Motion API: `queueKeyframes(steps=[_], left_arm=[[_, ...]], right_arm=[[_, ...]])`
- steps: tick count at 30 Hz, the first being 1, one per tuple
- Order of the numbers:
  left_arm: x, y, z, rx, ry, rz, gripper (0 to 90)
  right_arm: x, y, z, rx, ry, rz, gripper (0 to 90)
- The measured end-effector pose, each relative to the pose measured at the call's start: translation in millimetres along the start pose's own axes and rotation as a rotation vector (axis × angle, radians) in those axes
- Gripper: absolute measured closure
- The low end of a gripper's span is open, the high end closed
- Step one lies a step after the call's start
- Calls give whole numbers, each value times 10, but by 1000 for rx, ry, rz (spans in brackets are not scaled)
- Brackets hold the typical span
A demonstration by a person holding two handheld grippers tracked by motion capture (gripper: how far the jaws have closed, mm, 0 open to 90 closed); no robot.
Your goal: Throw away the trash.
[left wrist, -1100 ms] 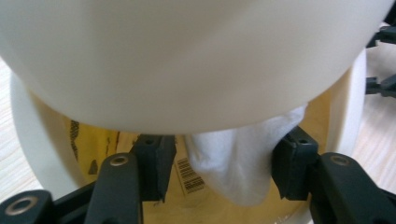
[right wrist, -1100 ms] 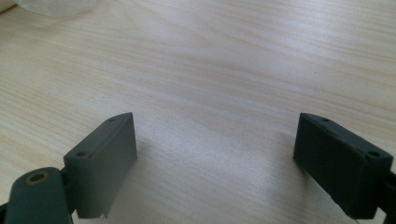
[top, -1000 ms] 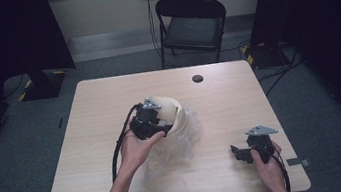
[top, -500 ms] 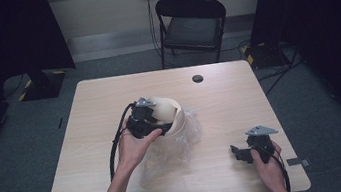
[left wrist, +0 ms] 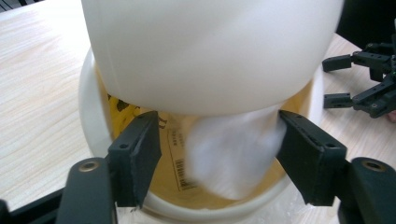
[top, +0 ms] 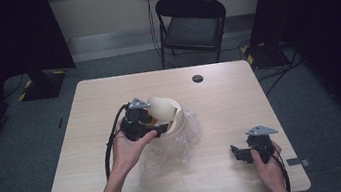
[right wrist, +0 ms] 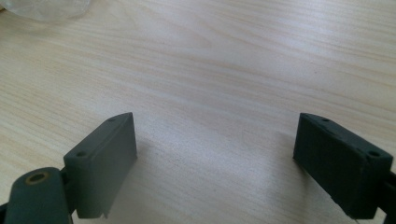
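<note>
Two claws: I run one in each hand, and they sit well apart on the counter (top: 107, 92).
Left claw (top: 155, 128): near the counter's centre, pushed up against the cream bowls; in the left gripper view its jaws stand wide, one either side of a crumpled white wad (left wrist: 233, 156). I can't tell whether they touch it.
Cream bowls (top: 166, 114): they look like two nested shells, the outer one (left wrist: 93, 102) lying on its side with its mouth toward my left claw, the inner one (left wrist: 210, 51) tipped across the top of that mouth.
Inside the outer bowl: a yellow printed lining or label (left wrist: 175, 149) with a barcode, and the white wad in front of it.
Clear plastic wrap (top: 166, 152): loose under and around the bowls, spreading toward 6 o'clock from them.
Right claw (top: 239, 153): resting low by the near right edge, jaws spread wide over bare wood, gripping nothing.
Bearing from right claw: the bowls lie at about 10 o'clock, well apart.
Bearing from left claw: the wad sits dead ahead at 12 o'clock along the jaws.
Nearer hand: the left, by far.
Axis, my judgement: the outer bowl's open axis runs straight along my left claw's reach, so a straight close and pull back would suit.
Black disc (top: 198, 78): small, at the counter's far side, unrelated as far as I can judge.
</note>
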State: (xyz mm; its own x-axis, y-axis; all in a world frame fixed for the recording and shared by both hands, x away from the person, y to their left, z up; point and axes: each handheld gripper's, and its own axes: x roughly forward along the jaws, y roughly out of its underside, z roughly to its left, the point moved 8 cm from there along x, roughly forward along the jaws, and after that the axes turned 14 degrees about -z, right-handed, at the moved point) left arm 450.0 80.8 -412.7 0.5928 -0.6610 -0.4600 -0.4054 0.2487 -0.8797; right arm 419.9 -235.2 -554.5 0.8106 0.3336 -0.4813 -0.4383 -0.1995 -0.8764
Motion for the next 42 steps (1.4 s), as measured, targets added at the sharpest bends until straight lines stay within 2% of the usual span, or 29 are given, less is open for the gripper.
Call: queueKeyframes(steps=[4, 6, 8, 10, 11, 12, 15, 17, 19, 21, 23, 25, 32, 33, 38, 40, 42], left_arm=[[-49, 1, -10, 10, 4, -12, 302], [-76, 7, -20, -1, 7, -26, 301], [-109, 9, -7, 10, 13, -36, 302], [-137, 6, -19, -7, 16, -57, 297], [-163, 3, -6, 13, 21, -61, 297], [-188, 2, 1, 16, 15, -64, 297], [-257, -22, 17, -5, 20, -110, 297], [-298, -24, 46, -1, 8, -121, 297], [-340, -44, 88, 6, -1, -153, 294], [-382, -55, 136, -7, -10, -173, 291], [-430, -51, 190, -2, -27, -179, 278], [-471, -28, 251, 2, -50, -174, 261], [-598, 118, 378, -44, -80, -181, 221], [-625, 141, 395, -33, -83, -178, 212], [-771, 254, 490, -65, -116, -187, 185], [-832, 300, 518, -84, -117, -199, 176], [-899, 351, 531, -81, -114, -208, 172]], right_arm=[[0, 0, 0, 0, 0, 0, 124], [0, 0, 0, 0, 0, 0, 124], [0, 0, -1, -1, 0, 0, 124], [0, 0, 0, 0, 0, 0, 124], [0, 0, 0, 0, 0, 0, 124], [0, 0, 0, 0, 0, 0, 124], [0, 0, 0, 0, 0, 0, 124], [0, 0, 0, 0, 0, 0, 124], [0, 0, 0, 0, 0, 0, 124], [0, 0, 0, 0, 0, 0, 124], [0, 0, 0, 1, 0, 0, 124], [0, 0, 0, 0, 0, 0, 124], [0, 0, 0, 0, 0, 0, 124], [1, 0, 0, 1, 0, 0, 124], [1, 0, 0, 1, 0, 0, 124], [1, 0, 0, 1, 0, 0, 124], [0, 0, 0, 1, 0, 0, 124]])
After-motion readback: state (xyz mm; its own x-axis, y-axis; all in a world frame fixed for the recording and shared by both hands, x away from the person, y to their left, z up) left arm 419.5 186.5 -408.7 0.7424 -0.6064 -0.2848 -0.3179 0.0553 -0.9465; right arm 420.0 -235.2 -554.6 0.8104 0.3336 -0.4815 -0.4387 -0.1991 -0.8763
